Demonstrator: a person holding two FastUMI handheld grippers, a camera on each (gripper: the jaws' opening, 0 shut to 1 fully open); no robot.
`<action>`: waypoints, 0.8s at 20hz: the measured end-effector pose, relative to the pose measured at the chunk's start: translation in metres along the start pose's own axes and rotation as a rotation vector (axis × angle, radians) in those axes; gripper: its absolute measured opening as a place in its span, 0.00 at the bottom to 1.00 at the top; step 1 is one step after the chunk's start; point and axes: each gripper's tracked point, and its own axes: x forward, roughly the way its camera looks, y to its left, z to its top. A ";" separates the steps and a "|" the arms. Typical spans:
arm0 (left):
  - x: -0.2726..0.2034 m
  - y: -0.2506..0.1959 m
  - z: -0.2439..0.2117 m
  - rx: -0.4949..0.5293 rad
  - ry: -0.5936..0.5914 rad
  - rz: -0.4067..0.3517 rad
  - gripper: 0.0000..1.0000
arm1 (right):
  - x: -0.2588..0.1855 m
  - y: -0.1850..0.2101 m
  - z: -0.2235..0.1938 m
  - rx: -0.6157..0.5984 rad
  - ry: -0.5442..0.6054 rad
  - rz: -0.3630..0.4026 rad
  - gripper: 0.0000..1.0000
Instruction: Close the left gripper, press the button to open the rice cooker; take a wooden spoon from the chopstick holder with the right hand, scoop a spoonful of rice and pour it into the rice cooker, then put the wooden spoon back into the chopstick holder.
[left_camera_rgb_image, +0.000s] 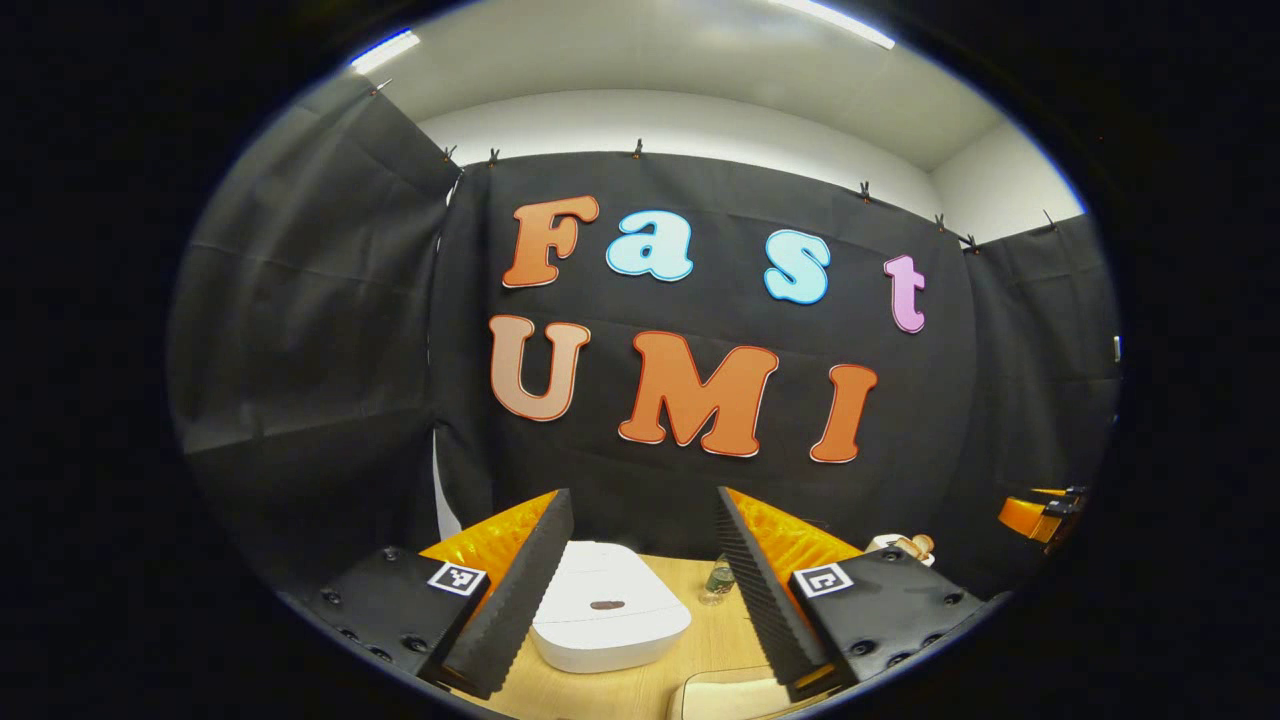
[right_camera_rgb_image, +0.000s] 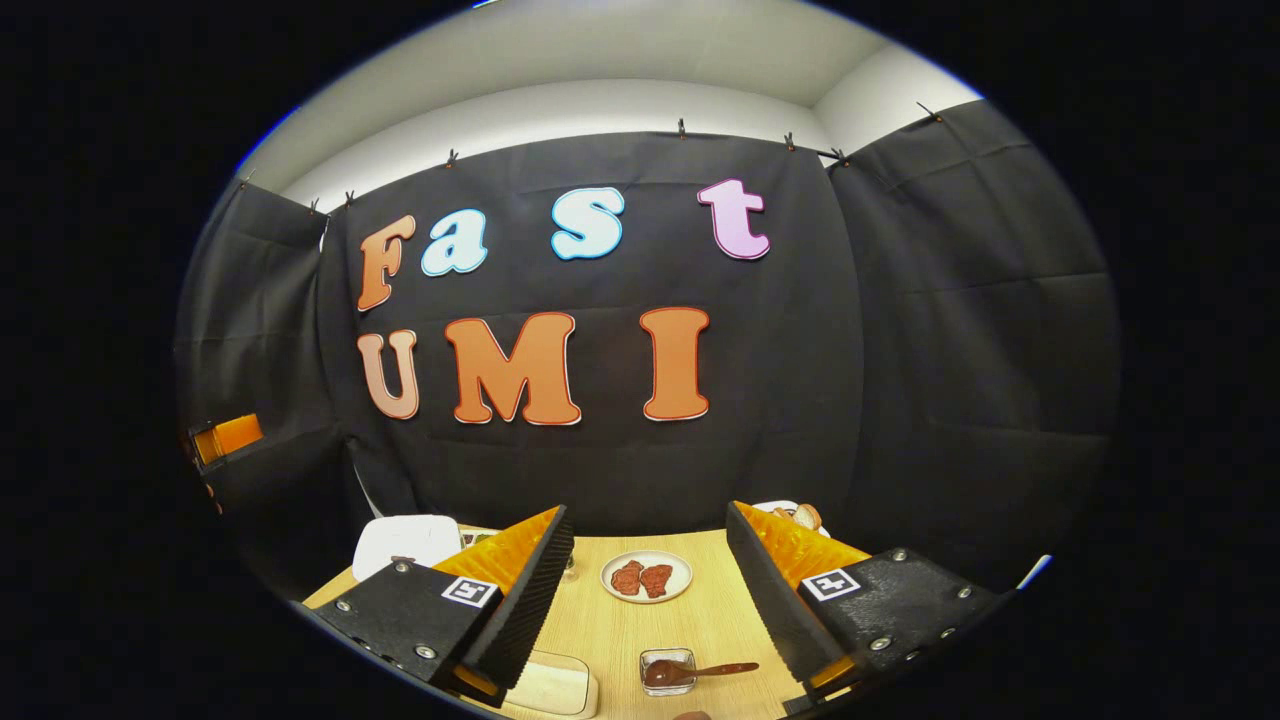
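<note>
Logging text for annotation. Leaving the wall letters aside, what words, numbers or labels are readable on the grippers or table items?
No readable words or numbers.
Left gripper: square coded tag, pattern only.
Right gripper: square coded tag, pattern only.
Rice cooker: dark mark, too blurred to read.

The left hand-held gripper (left_camera_rgb_image: 645, 590) has two wedge-shaped fingers with ribbed inner faces, each mounted on a dark plate studded with round screws. At five and seven o'clock each plate carries a square black-and-white marker. The right hand-held gripper (right_camera_rgb_image: 650, 600) is built the same.
</note>
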 end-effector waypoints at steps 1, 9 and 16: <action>0.000 0.001 0.000 0.001 0.003 0.001 0.94 | 0.000 -0.002 0.000 0.001 -0.002 -0.003 0.95; 0.000 0.010 -0.008 0.012 0.034 0.042 0.39 | 0.003 -0.007 -0.003 0.004 0.004 -0.012 1.00; 0.003 0.000 -0.023 0.074 0.076 0.029 0.35 | 0.008 -0.014 -0.008 -0.018 0.009 -0.024 1.00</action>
